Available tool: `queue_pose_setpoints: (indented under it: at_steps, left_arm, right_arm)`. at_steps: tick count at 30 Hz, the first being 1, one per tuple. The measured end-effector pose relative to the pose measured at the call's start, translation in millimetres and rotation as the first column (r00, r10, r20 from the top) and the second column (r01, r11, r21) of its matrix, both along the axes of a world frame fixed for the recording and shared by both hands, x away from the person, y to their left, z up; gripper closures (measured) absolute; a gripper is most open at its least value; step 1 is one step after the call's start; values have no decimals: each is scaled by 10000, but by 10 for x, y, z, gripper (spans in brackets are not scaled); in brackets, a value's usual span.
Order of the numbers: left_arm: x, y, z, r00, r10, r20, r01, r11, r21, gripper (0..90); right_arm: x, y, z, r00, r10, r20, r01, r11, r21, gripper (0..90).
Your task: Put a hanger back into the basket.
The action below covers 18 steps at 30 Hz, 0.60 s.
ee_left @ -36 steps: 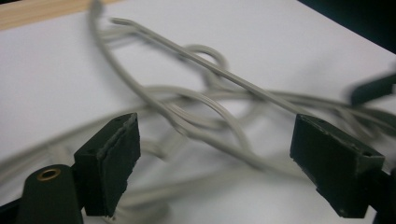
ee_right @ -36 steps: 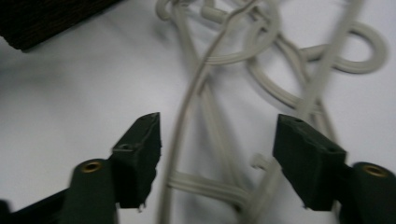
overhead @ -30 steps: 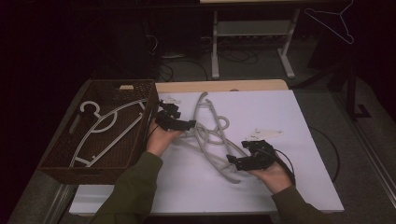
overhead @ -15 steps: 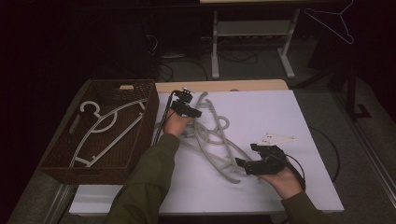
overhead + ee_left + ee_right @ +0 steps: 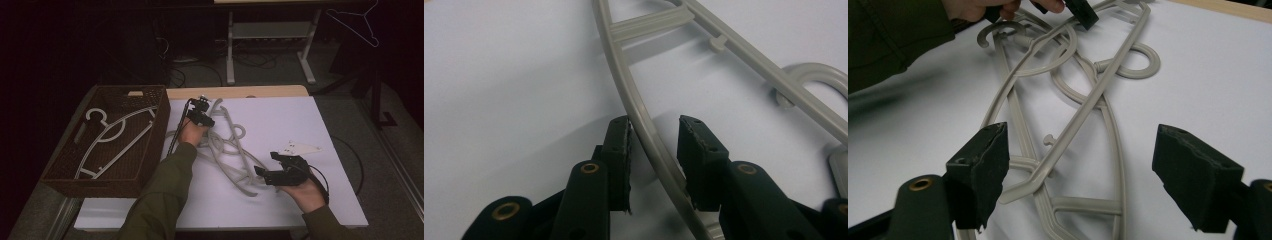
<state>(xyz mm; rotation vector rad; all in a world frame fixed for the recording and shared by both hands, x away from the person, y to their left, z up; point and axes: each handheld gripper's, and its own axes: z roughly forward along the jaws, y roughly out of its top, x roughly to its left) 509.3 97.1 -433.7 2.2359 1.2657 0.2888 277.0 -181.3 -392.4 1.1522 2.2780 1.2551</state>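
hanger pile (image 5: 230,150) overlapping, count unclear

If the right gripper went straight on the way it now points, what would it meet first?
Probably the near end of the pile of grey hangers. In the right gripper view the right gripper has its jaws wide open, with the hangers' crossed bars lying on the white table top between and ahead of them. Depth is unclear.

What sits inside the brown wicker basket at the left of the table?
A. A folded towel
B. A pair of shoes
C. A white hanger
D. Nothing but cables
C: in the high view a white hanger lies flat inside the basket, while the grey hangers lie tangled on the white table top.
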Motion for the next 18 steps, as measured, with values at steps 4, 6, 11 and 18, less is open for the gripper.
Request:
queue_pose_setpoints:
  at_steps: [4, 6, 11, 18]
  left_arm:
    - [12, -13, 3, 10000, 12, 11, -12, 10000, 98, 713]
    - [22, -1, 18, 10000, 27, 71, -27, 10000, 74, 753]
    - [8, -22, 53, 9997, -200, 154, 200, 9998, 29, 812]
    - [-76, -126, 231, 9942, -976, 463, 992, 9945, -333, 819]
  right_arm:
    - [-5, -6, 3, 10000, -79, -5, 79, 10000, 41, 226]
    - [1, -18, 2, 10000, -81, 26, 81, 9999, 62, 227]
    - [0, -32, 17, 9998, -168, 110, 167, 9998, 129, 231]
    - [-9, -49, 47, 9991, -294, 290, 286, 9992, 289, 232]
